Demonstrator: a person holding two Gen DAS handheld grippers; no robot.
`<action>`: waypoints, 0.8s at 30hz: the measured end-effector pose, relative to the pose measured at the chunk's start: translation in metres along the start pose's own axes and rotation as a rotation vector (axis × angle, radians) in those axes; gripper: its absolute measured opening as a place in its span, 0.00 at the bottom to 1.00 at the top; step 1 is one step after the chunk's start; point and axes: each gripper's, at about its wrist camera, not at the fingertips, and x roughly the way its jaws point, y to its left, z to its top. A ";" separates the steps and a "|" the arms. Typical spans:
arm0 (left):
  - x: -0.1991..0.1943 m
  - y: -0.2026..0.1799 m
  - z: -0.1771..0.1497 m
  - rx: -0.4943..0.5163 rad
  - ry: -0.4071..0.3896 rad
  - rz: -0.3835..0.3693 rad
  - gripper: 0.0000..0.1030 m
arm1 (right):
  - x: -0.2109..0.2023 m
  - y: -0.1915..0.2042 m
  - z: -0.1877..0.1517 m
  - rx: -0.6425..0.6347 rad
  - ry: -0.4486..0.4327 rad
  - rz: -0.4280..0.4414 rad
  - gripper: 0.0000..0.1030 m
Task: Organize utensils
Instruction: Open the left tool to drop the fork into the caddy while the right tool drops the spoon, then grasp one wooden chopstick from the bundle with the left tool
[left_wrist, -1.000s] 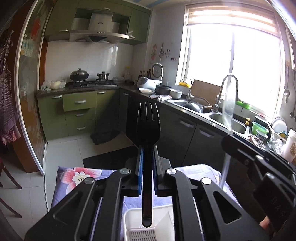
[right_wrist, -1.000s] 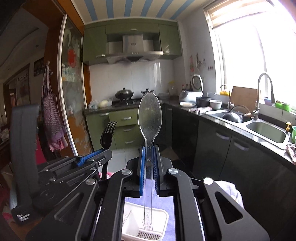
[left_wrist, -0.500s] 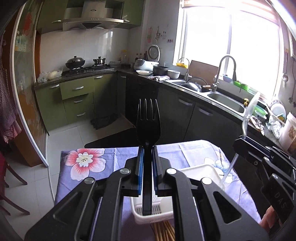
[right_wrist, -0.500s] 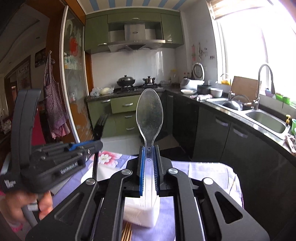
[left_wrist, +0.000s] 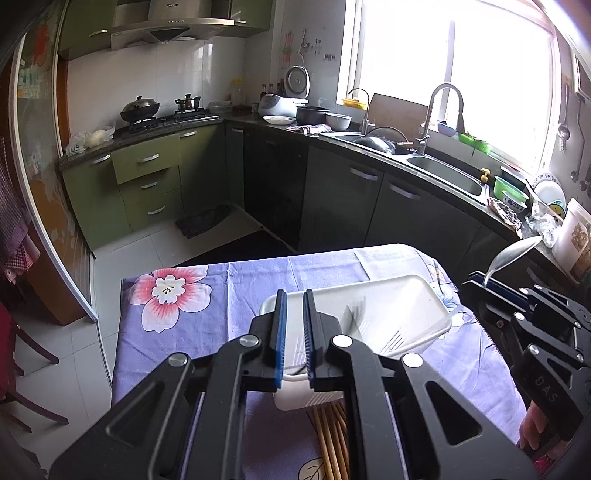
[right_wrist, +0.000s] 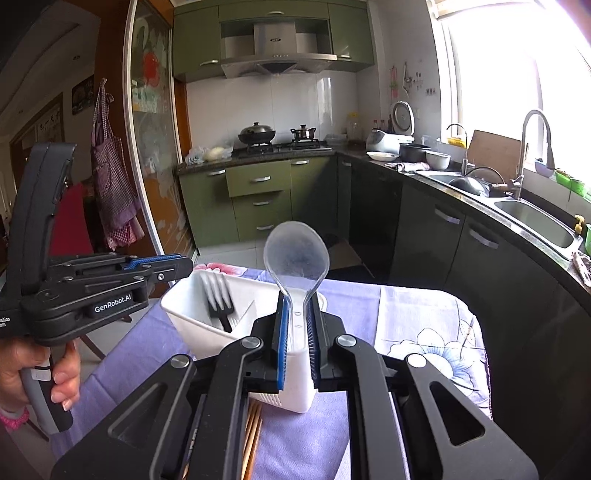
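Spoon: your right gripper (right_wrist: 295, 334) pinches the clear plastic spoon (right_wrist: 296, 258) above the white plastic tray (right_wrist: 177, 310).
Fork: black plastic fork (right_wrist: 218, 299), blurry, inside tray.
Left gripper (left_wrist: 293, 332): parted, empty.
Tip: lower the spoon beside the fork before letting go.

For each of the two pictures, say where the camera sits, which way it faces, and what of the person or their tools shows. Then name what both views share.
Left wrist: sits on the left tool, looking along its empty fingers to the white tray; the right tool shows at right.
Right wrist: sits on the right tool, which grips the clear spoon; the left tool and left hand show at left.
Shared: tray, black fork, chopsticks, floral cloth, kitchen.
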 end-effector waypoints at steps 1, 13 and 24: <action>0.000 0.000 0.000 0.000 0.001 0.000 0.08 | 0.002 0.000 0.002 -0.001 0.005 0.003 0.10; -0.015 0.007 -0.016 -0.002 0.059 0.011 0.08 | -0.024 -0.008 0.012 0.020 -0.068 0.030 0.42; -0.010 0.003 -0.084 -0.046 0.312 -0.045 0.17 | -0.046 -0.040 -0.047 0.074 0.092 -0.024 0.50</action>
